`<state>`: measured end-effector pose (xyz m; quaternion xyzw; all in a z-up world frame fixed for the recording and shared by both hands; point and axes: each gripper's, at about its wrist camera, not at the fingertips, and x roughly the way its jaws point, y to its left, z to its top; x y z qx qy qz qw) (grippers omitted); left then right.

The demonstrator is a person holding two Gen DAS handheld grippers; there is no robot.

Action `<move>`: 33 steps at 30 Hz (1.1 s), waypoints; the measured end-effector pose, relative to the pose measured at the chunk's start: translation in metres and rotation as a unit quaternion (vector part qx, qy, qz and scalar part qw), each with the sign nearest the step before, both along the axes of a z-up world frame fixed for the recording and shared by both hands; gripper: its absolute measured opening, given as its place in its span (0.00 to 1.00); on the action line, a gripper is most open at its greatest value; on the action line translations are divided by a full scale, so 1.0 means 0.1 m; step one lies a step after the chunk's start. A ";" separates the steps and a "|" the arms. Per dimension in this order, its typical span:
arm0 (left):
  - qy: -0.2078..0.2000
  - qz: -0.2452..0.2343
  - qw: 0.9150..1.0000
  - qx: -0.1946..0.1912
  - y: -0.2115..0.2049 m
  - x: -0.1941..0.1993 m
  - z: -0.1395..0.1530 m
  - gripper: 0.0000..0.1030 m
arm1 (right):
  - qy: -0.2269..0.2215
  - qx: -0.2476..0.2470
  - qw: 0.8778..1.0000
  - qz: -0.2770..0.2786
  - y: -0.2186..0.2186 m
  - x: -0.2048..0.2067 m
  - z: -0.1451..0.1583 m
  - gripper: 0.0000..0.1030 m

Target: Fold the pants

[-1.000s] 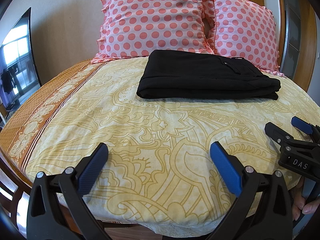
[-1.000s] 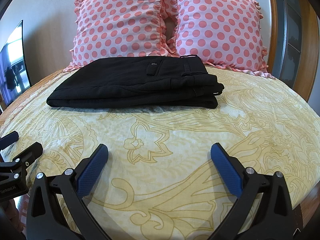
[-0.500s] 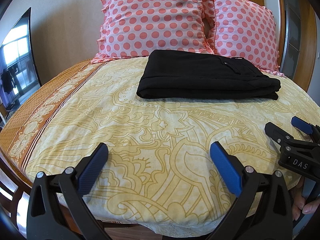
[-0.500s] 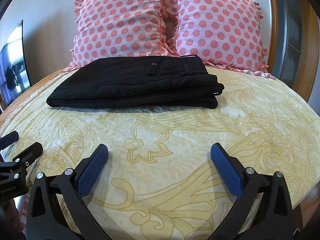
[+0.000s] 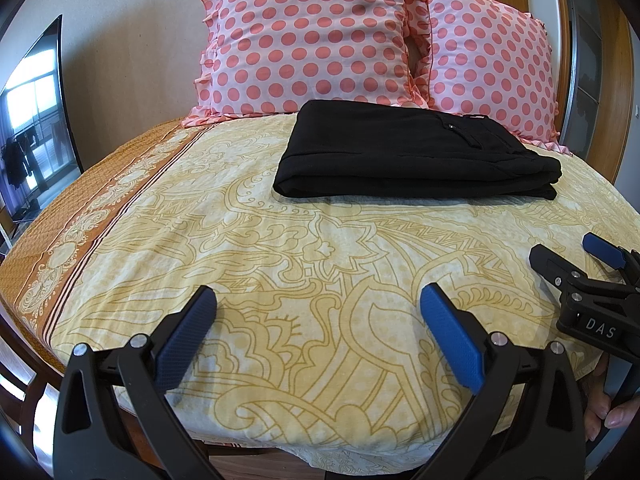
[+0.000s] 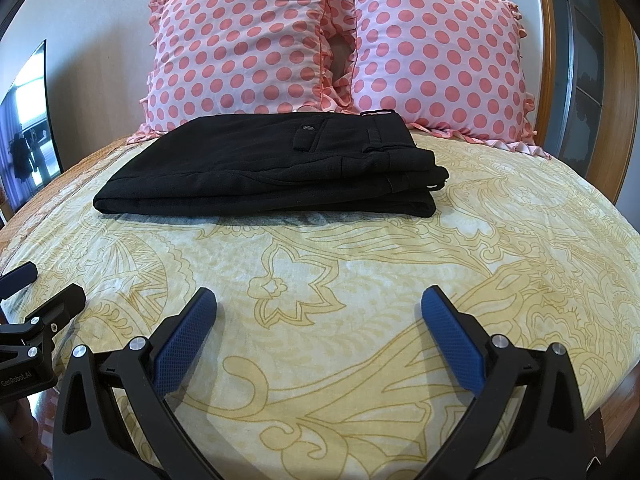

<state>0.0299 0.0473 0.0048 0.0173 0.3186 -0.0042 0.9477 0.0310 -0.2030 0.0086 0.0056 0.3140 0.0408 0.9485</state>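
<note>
The black pants (image 6: 272, 172) are lying folded in a compact stack near the bed's (image 6: 500, 260) head edge, judged finished. The left hand-held gripper (image 5: 318, 330) and right hand-held gripper (image 6: 318, 330) are hovering spread apart, holding nothing.

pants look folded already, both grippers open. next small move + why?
Probably none on the cloth: keep both grippers back, perhaps withdraw them. The black pants already lie as a neat layered stack on the bedspread in front of the polka-dot pillows. The left gripper and right gripper are open, empty and well short of the stack.
</note>
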 end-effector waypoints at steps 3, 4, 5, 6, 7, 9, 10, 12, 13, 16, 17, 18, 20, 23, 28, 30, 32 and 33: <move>0.000 0.000 1.000 0.000 0.00 0.00 0.00 0.98 | 0.000 0.000 1.000 0.000 0.00 0.00 0.00 0.99; 0.000 0.000 1.000 0.000 0.00 0.00 0.00 0.98 | 0.000 0.000 1.000 0.000 0.00 0.00 0.00 0.99; 0.000 0.000 1.000 0.000 0.00 0.00 0.00 0.98 | 0.000 0.000 1.000 0.000 0.00 0.00 0.00 0.99; 0.000 0.000 1.000 0.000 0.00 0.00 0.00 0.98 | 0.000 0.000 1.000 0.000 0.00 0.00 0.00 0.99; 0.000 0.000 1.000 0.000 0.00 0.00 0.00 0.98 | 0.000 0.000 1.000 0.000 0.00 0.00 0.00 0.99; 0.000 0.000 1.000 0.000 0.00 0.00 0.00 0.98 | 0.000 0.000 1.000 0.000 0.00 0.00 0.00 0.99; 0.000 0.000 1.000 0.000 0.00 0.00 0.00 0.98 | 0.000 0.000 1.000 0.000 0.00 0.00 0.00 0.99; 0.000 0.000 1.000 0.000 0.00 0.00 0.00 0.98 | 0.000 0.000 1.000 0.000 0.00 0.00 0.00 0.99; 0.000 0.000 1.000 0.000 0.00 0.00 0.00 0.98 | 0.000 0.000 1.000 0.000 0.00 0.00 0.00 0.99; 0.004 0.000 1.000 0.000 -0.01 0.01 0.00 0.98 | 0.000 0.000 1.000 0.000 0.00 0.00 0.00 0.99; 0.006 0.001 1.000 0.000 0.00 0.01 0.00 0.98 | 0.000 0.000 1.000 0.000 0.00 0.00 0.00 0.99; 0.007 0.001 1.000 -0.001 0.00 0.01 0.00 0.98 | 0.000 0.000 1.000 0.000 0.00 0.00 0.00 0.99; 0.009 0.001 1.000 -0.001 0.00 0.02 0.01 0.98 | 0.000 0.000 1.000 0.000 0.00 0.00 0.00 0.99; 0.012 0.001 1.000 -0.001 0.00 0.03 0.01 0.98 | 0.000 0.000 1.000 0.000 0.00 0.00 0.00 0.99; 0.011 0.000 1.000 -0.001 0.01 0.03 0.01 0.98 | 0.000 0.000 1.000 0.000 0.00 0.00 0.00 0.99; 0.011 0.001 1.000 -0.001 0.00 0.03 0.01 0.98 | 0.000 0.000 1.000 0.000 0.00 0.00 0.00 0.99; 0.011 0.001 1.000 -0.001 0.00 0.03 0.01 0.98 | 0.000 0.000 1.000 0.000 0.00 0.00 0.00 0.99; 0.011 0.001 1.000 -0.001 0.00 0.03 0.01 0.98 | 0.000 0.000 1.000 0.000 0.00 0.00 0.00 0.99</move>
